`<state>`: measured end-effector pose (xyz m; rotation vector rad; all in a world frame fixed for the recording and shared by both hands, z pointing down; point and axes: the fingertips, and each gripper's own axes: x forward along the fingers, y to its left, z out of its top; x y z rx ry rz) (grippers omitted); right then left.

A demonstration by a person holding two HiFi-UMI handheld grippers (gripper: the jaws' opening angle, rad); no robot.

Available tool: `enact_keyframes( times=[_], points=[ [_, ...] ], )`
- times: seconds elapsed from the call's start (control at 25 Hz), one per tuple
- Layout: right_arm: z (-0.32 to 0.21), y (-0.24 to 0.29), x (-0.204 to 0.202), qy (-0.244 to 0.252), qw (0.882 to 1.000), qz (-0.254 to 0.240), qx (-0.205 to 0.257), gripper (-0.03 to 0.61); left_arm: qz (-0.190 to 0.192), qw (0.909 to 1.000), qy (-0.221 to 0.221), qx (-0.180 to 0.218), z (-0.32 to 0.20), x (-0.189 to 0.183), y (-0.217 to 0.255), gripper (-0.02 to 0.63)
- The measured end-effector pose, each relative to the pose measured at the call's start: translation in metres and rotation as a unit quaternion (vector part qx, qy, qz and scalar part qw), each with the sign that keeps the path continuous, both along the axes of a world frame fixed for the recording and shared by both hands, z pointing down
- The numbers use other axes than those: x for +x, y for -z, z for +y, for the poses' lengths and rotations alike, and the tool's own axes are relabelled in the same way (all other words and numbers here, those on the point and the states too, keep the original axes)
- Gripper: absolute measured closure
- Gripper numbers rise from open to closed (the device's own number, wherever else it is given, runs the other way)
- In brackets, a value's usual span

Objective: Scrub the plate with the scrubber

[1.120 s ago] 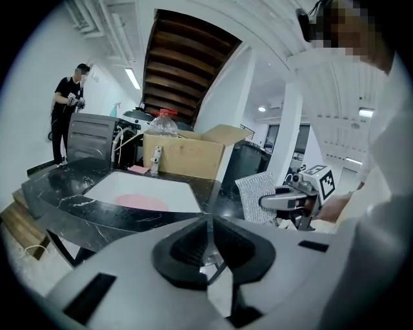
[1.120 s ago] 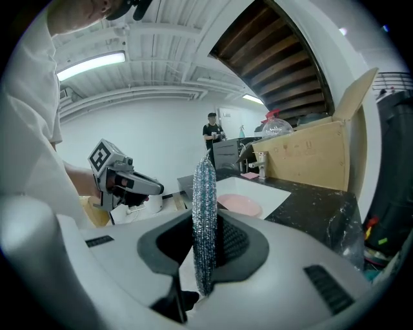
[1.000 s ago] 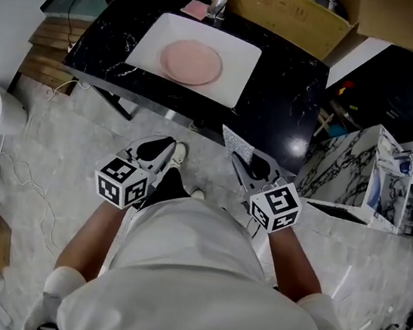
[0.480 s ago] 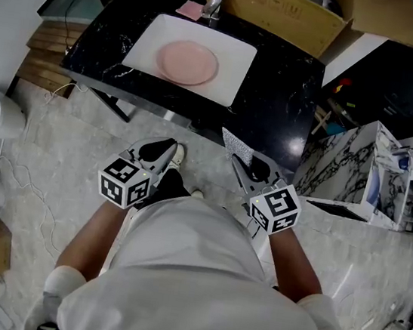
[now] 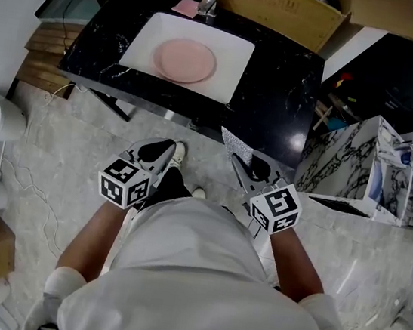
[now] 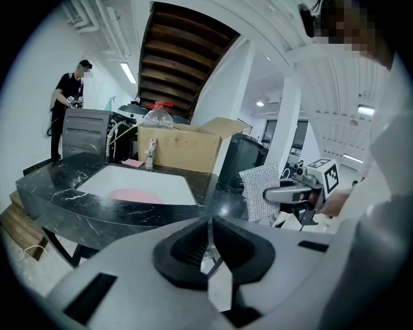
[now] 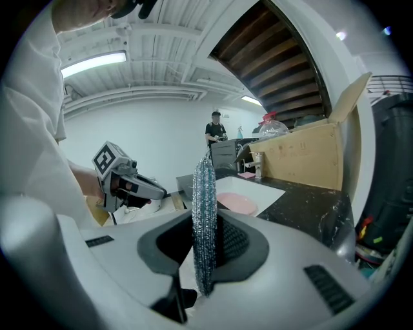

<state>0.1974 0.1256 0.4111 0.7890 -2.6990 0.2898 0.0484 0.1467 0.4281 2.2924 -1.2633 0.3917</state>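
Note:
A pink plate point(image 5: 185, 60) lies in a white sink basin point(image 5: 232, 61) set in a black marble counter point(image 5: 276, 102), well ahead of both grippers. My right gripper point(image 5: 239, 161) is shut on a flat silvery mesh scrubber point(image 5: 236, 143), held upright and edge-on between its pads point(image 7: 204, 219). My left gripper point(image 5: 165, 147) hovers beside it over the floor, jaws shut with nothing between them point(image 6: 208, 222). Both are short of the counter's near edge. The plate point(image 6: 135, 195) and the scrubber point(image 6: 258, 190) also show in the left gripper view.
An open cardboard box point(image 5: 289, 8) stands behind the basin, with a small tap point(image 5: 208, 0) and a pink cloth point(image 5: 184, 6) at its far edge. A marbled box point(image 5: 351, 169) stands right of the counter. Another person point(image 6: 68, 97) stands far back.
The counter and plate have drifted slightly up and left in the head view. Both grippers hold the same places, the scrubber still gripped.

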Motion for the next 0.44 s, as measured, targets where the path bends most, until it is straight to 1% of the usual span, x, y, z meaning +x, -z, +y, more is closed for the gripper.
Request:
enact_keyframes(
  times=[0.44],
  points=[
    [-0.0080, -0.0017, 0.0021, -0.005, 1.000, 0.003, 0.005, 0.502, -0.008, 0.9999, -0.006, -0.005, -0.0092, -0.0004, -0.0074, 0.592]
  ],
)
